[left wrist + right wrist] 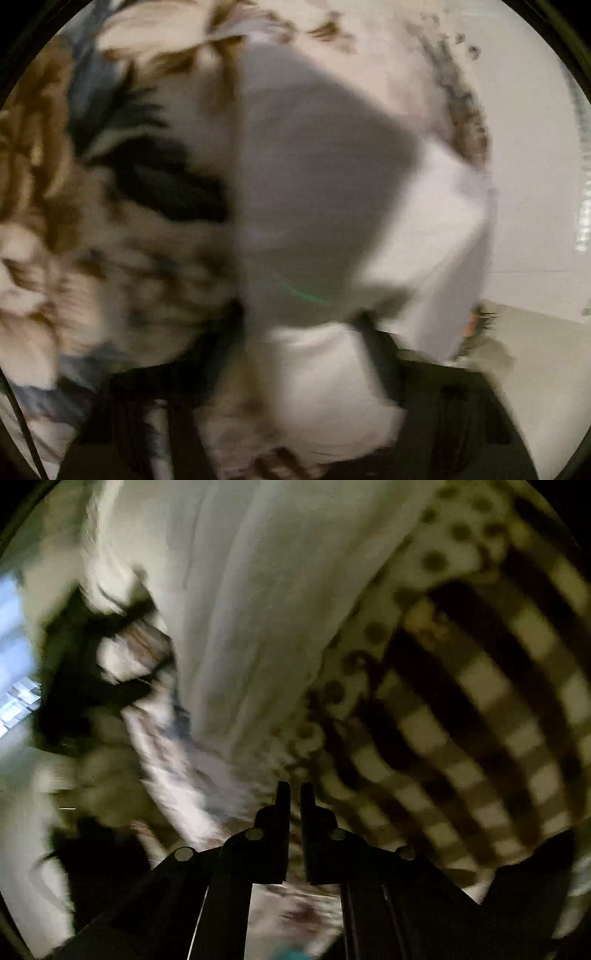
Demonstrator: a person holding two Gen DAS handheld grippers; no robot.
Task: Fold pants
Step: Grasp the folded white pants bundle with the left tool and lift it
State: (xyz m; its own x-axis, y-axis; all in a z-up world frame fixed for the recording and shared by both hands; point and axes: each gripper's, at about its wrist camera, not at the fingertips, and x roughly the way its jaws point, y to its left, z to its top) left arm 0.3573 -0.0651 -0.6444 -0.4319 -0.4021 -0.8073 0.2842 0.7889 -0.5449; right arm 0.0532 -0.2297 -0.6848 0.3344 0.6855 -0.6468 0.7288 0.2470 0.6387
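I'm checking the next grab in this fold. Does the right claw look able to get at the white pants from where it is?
Probably yes. The right claw points at the bedding just short of the white pants, and nothing lies between them. Its jaws are nearly shut with nothing visibly between them, so they would have to open first. The picture is blurred.

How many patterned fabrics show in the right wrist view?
2: a dotted cloth at upper right beside the white pants, and a checked cloth below it at right. Blur may hide more.
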